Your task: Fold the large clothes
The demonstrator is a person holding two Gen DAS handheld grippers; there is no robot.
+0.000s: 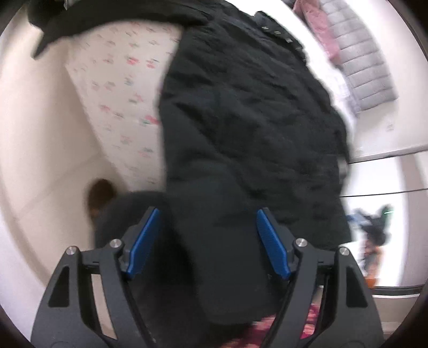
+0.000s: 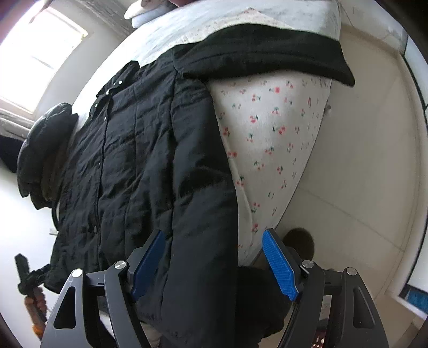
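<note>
A large black quilted coat (image 2: 139,150) lies spread on a bed with a cherry-print sheet (image 2: 270,133). One sleeve (image 2: 256,56) stretches across the bed's far end. The coat also fills the left wrist view (image 1: 248,112). My left gripper (image 1: 207,238) is open, its blue pads on either side of a hanging sleeve end (image 1: 224,254). My right gripper (image 2: 212,262) is open, straddling the coat's near side edge (image 2: 206,241) without closing on it.
A puffy black hood or second garment (image 2: 42,150) lies at the coat's left. A grey quilted item (image 1: 358,61) and pink cloth (image 1: 318,24) hang at the back. Cream floor tiles (image 2: 355,166) lie beside the bed. A window (image 2: 48,34) is at upper left.
</note>
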